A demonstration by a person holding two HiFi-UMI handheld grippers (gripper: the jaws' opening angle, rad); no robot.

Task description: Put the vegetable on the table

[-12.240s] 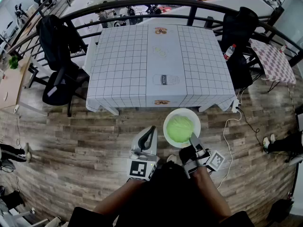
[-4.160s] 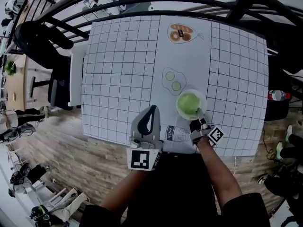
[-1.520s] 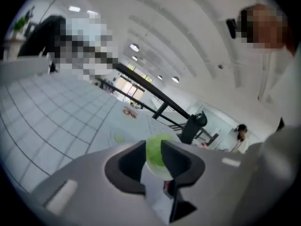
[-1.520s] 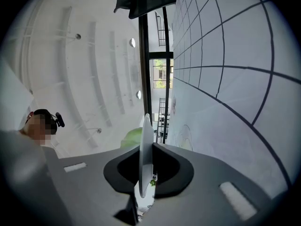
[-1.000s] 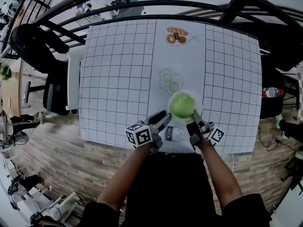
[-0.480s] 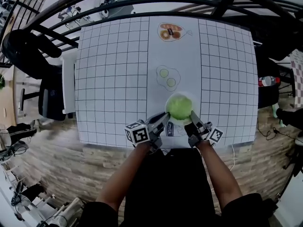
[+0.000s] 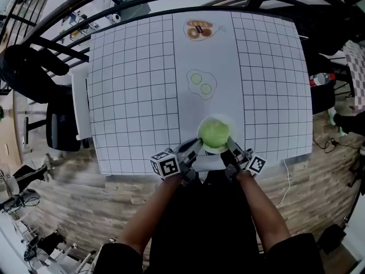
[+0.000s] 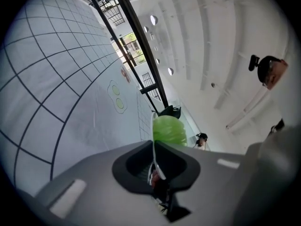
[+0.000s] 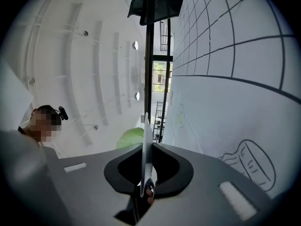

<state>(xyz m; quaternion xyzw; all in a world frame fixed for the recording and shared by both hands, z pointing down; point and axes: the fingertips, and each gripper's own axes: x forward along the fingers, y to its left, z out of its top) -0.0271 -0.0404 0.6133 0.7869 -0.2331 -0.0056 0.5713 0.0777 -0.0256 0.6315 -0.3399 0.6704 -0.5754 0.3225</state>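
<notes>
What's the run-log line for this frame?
left gripper: jaws just closed on plate rim | right gripper: shut on plate rim | cabbage: on plate, at table near edge

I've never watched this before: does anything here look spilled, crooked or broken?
Nothing stands out. The cabbage sits whole in the middle of its white plate at the near edge of the checked table, and nothing has spilled.

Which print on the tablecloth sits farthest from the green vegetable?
The brown pastry print, at the far edge of the tablecloth. The fried-egg print, with two green yolks, lies mid-table, much nearer the green vegetable.
</notes>
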